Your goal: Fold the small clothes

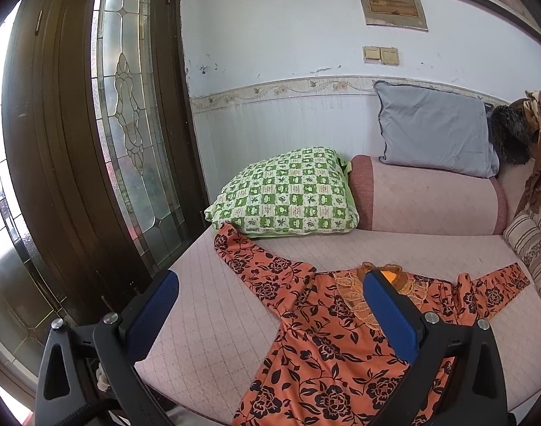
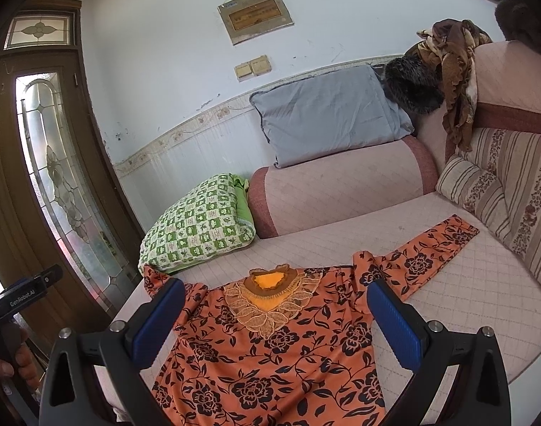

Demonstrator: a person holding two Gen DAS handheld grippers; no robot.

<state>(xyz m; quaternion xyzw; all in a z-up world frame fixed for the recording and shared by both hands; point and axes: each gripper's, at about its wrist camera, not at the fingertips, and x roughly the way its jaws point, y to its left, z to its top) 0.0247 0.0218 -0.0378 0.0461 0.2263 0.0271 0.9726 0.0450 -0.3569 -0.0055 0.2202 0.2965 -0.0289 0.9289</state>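
Left wrist view: the left tongs (image 1: 270, 287) hung wide open and empty above the top (image 1: 327, 348), which lay flat on the sofa (image 1: 213, 312), one sleeve reaching the green pillow (image 1: 288, 195). Right wrist view: the right tongs (image 2: 275, 296) gaped wide, empty, over the top's collar (image 2: 270, 280).

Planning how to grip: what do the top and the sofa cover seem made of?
Top: thin, smooth printed fabric, probably a slippery synthetic; it lies flat with soft folds at the shoulder, and has a stiffer lace applique at the neck. Sofa cover: matte pink quilted cloth, shown by diamond stitching.
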